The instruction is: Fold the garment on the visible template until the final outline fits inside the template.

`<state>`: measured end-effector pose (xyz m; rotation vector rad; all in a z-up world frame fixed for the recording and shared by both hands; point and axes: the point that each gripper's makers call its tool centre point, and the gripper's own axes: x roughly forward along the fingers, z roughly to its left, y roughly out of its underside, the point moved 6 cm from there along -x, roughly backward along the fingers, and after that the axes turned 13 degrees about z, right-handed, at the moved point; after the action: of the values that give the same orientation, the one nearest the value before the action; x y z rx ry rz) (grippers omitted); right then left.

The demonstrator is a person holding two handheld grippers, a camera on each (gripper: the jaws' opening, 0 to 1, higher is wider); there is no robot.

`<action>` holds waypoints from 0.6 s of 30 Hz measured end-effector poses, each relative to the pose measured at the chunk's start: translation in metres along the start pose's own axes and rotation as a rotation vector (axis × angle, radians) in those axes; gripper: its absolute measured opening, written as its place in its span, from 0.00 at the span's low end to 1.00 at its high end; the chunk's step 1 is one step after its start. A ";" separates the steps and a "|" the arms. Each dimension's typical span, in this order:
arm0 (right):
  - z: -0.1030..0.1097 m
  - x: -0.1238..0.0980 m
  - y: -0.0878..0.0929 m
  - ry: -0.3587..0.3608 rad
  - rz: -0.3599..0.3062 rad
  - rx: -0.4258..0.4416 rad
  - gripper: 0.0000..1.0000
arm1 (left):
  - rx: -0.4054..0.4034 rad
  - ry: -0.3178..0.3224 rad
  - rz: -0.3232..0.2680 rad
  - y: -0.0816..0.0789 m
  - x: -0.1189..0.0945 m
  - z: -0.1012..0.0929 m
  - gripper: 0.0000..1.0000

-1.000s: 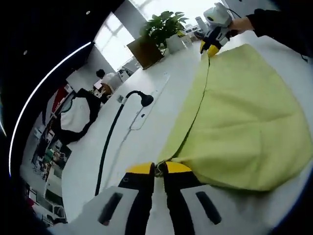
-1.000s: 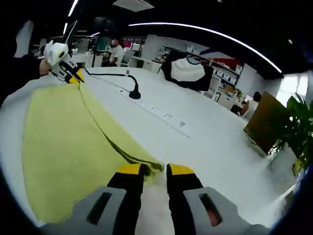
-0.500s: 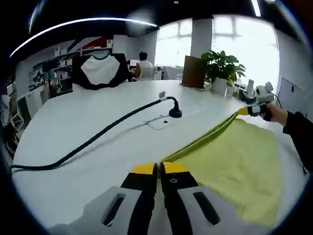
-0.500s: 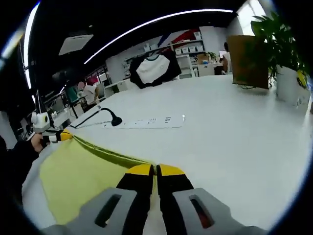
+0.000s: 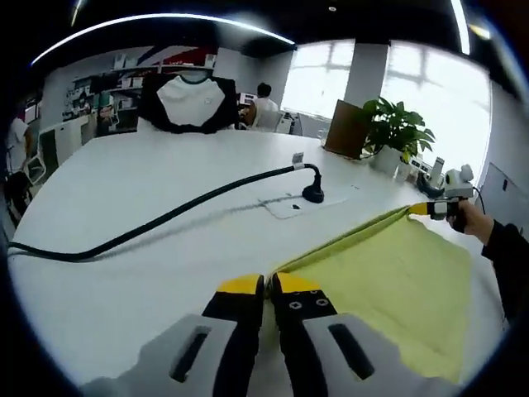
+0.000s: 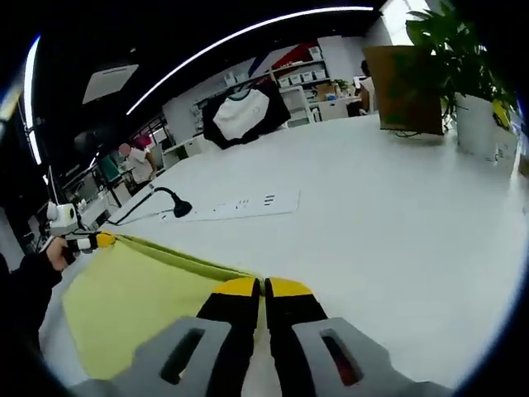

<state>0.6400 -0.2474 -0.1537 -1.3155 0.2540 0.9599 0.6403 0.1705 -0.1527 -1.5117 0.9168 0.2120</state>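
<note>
A yellow-green garment hangs stretched between the two grippers above a white table. My left gripper is shut on one corner of its upper edge. The right gripper, held in a hand with a dark sleeve, grips the far corner in the left gripper view. In the right gripper view my right gripper is shut on the garment, and the left gripper holds the far end at the left. The cloth's lower part drapes toward the table.
A black cable runs across the table to a plug in a white power strip. A potted plant and a brown box stand at the far edge. A black-and-white shirt hangs beyond the table. People sit in the background.
Both grippers stay shut on the garment's corners. The views have shifted slightly, and the taut upper edge of the cloth sits a little lower toward the table.
</note>
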 end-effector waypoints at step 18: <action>0.022 -0.038 -0.022 0.151 -0.129 -0.288 0.35 | 0.072 0.057 -0.064 -0.001 -0.037 -0.021 0.50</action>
<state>0.6244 -0.2437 -0.1072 -1.6509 0.1470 0.8092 0.6083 0.1664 -0.1248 -1.4837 0.9103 0.0891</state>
